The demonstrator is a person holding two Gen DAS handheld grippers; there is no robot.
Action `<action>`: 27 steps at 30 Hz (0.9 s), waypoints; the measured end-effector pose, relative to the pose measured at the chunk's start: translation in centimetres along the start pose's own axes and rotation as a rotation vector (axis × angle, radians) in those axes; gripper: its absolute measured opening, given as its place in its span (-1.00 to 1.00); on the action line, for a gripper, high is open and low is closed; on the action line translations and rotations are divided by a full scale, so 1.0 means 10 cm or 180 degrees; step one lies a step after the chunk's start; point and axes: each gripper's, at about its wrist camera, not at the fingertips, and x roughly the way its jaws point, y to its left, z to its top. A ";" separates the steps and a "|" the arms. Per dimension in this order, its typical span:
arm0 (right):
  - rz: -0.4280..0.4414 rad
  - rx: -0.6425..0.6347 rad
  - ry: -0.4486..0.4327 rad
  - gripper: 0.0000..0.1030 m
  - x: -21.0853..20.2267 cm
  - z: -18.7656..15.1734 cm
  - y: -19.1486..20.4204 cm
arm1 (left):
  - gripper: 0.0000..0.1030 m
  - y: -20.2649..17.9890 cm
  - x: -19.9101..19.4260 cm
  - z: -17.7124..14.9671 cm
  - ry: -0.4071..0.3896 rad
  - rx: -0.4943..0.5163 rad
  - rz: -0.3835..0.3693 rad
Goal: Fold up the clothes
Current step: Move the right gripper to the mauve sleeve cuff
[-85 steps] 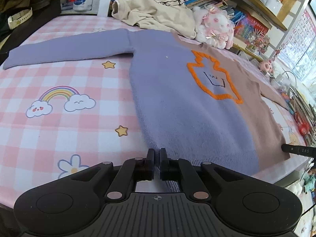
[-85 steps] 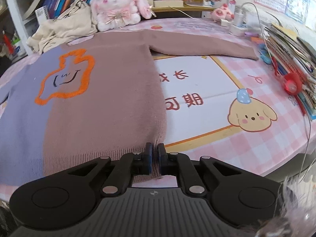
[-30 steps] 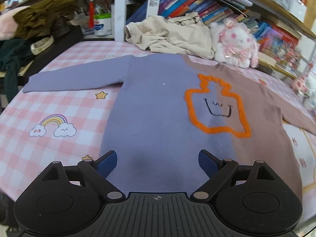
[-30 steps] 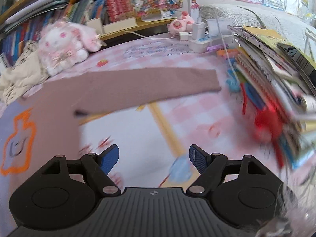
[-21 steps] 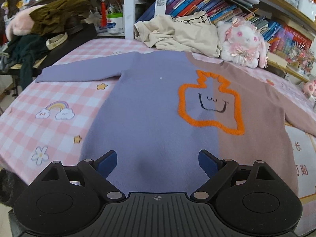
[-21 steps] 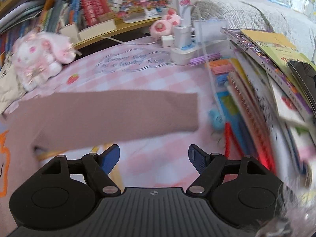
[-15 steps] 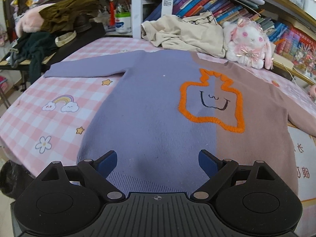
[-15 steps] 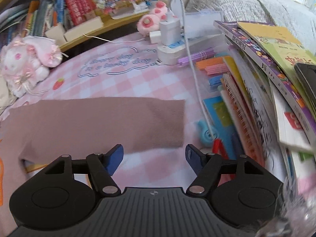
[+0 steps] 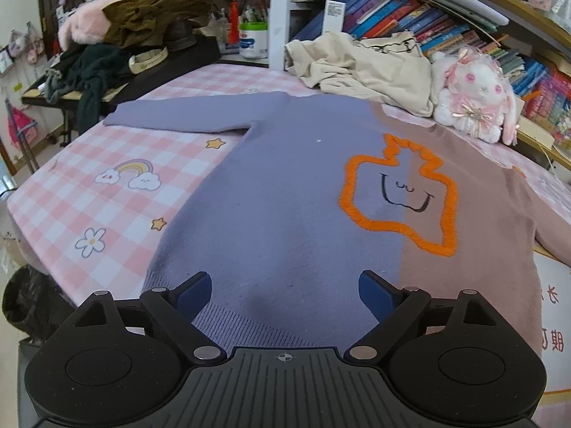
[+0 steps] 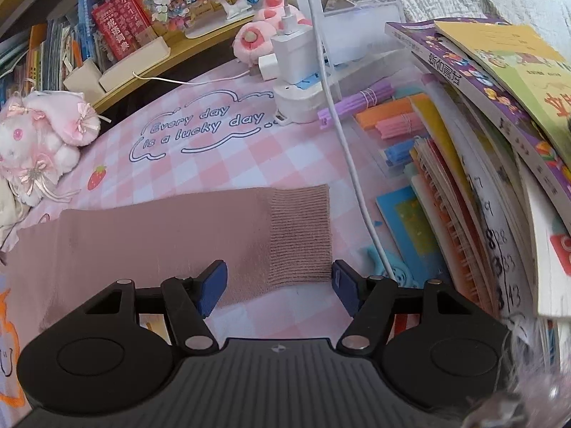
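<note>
Sweater: a two-tone sweater, purple on one half and dusty brown on the other, lies flat and face up on the pink checked counter, sleeves spread out to both sides.
Left claw: the left claw hangs over the ribbed hem of the purple half, jaws wide apart, pads clear of the knit.
Right claw: the right claw sits at the brown sleeve cuff; its jaws are closing with the near edge of the cuff between them, the pads not yet pressing on it.
Motif: an orange outline with a drawn smiling face straddles the colour seam, beyond the left claw.
Hidden or cut off: the brown sleeve runs out of the left wrist view; the sweater's body is mostly outside the right wrist view.
Hard to read: the book spines on the shelves are too small to read.
Writing: the counter cover reads "Every day is a lucky day", past the cuff.
</note>
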 end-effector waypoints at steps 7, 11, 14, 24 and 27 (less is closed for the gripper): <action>0.0007 0.0096 0.0088 0.13 -0.03 0.05 -0.04 | 0.78 0.06 -0.01 -0.02 -0.0009 -0.0062 0.0085; -0.0067 0.0027 0.0136 0.03 -0.03 0.07 -0.05 | 0.78 0.08 0.00 -0.02 -0.0003 -0.0097 0.0094; -0.0230 -0.0037 0.0129 -0.06 0.01 0.08 -0.05 | 0.78 0.07 0.01 -0.01 0.0002 -0.0102 0.0075; 0.0014 0.0336 0.0198 -0.07 -0.03 0.05 -0.14 | 0.78 0.02 -0.02 -0.02 -0.0052 0.0032 0.0100; -0.0134 0.0169 0.0158 -0.07 0.02 0.10 -0.07 | 0.78 0.04 -0.01 -0.01 -0.0030 -0.0019 0.0074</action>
